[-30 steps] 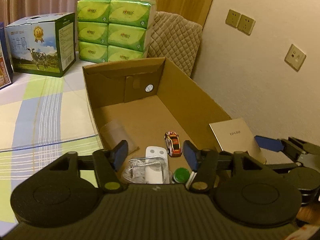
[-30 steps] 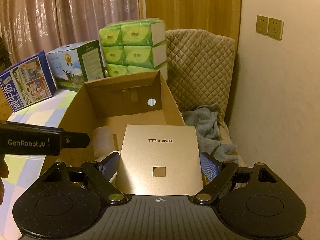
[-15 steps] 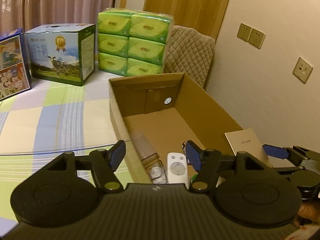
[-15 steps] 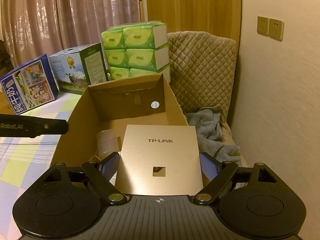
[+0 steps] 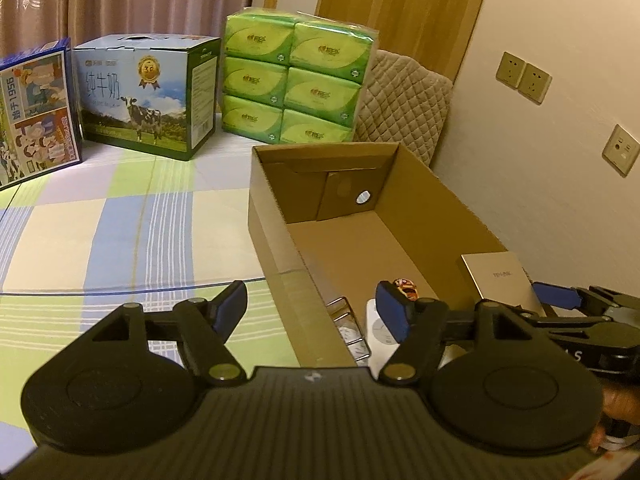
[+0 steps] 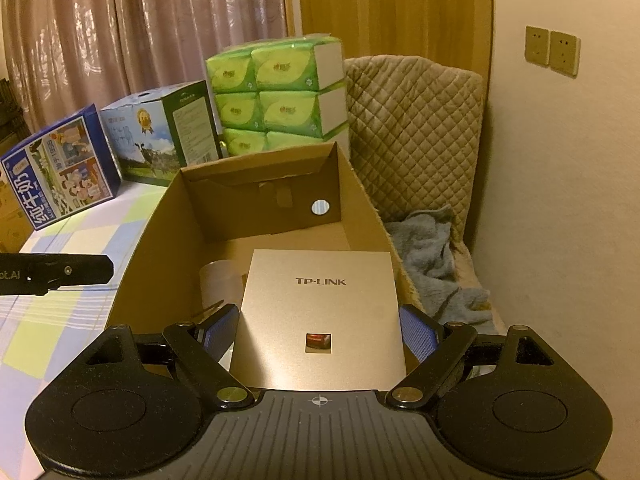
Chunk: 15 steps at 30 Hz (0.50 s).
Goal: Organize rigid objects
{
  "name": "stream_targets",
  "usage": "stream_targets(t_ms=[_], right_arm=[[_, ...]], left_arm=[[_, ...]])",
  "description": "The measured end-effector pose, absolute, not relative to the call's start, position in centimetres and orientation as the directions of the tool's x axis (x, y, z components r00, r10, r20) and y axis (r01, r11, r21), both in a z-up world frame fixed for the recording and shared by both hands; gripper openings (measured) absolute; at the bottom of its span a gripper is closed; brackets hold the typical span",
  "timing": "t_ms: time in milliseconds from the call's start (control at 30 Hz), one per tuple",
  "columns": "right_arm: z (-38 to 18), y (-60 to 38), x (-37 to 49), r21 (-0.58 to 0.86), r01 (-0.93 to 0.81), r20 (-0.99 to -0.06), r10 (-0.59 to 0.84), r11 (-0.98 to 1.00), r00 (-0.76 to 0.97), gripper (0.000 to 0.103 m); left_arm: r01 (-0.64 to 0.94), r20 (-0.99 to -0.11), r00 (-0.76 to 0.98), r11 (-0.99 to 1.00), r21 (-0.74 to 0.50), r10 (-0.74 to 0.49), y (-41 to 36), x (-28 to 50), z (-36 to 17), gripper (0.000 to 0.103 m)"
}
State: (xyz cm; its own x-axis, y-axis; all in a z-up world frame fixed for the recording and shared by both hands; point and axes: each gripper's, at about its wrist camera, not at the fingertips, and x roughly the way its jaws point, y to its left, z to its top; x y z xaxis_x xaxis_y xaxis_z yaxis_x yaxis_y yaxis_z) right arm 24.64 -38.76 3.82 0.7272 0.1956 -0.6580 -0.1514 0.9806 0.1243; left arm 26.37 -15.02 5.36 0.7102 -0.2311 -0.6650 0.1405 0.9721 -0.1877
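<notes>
My right gripper (image 6: 318, 330) is shut on a flat gold TP-LINK panel (image 6: 320, 316) and holds it level over the near end of an open cardboard box (image 6: 360, 196). The panel (image 5: 498, 280) and right gripper (image 5: 560, 296) also show at the right of the left wrist view. My left gripper (image 5: 312, 308) is open and empty, above the box's left wall (image 5: 280, 248). Inside the box lie a toy car (image 5: 405, 285), a white remote (image 5: 380, 330), a wire rack (image 5: 348, 320) and a clear plastic cup (image 6: 218, 280).
The box stands on a checked tablecloth (image 5: 120, 232). Behind it are a green tissue pack (image 5: 296, 80), a milk carton box (image 5: 144, 96) and a blue box (image 5: 36, 112). A quilted chair (image 6: 416, 128) with a grey towel (image 6: 432, 256) stands by the wall at right.
My left gripper has drawn back and to the left, from over the box's inside to above its left wall. My right gripper has held the panel almost still.
</notes>
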Motion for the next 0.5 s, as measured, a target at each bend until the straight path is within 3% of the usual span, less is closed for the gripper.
stream_targets(t_ms=[133, 500], right_arm=[[3.3, -38.5, 25.5, 0.147, -0.15, -0.651, 0.21, 0.978, 0.729, 0.083], [4.8, -39.7, 24.3, 0.199, -0.11, -0.637, 0.214, 0.974, 0.74, 0.083]], left_arm=[[0.135, -0.662, 0.714, 0.973, -0.187, -0.226, -14.6, 26.2, 5.3, 0.068], [0.098, -0.634, 0.755, 0.985, -0.145, -0.168, -13.9, 22.1, 6.0, 0.083]])
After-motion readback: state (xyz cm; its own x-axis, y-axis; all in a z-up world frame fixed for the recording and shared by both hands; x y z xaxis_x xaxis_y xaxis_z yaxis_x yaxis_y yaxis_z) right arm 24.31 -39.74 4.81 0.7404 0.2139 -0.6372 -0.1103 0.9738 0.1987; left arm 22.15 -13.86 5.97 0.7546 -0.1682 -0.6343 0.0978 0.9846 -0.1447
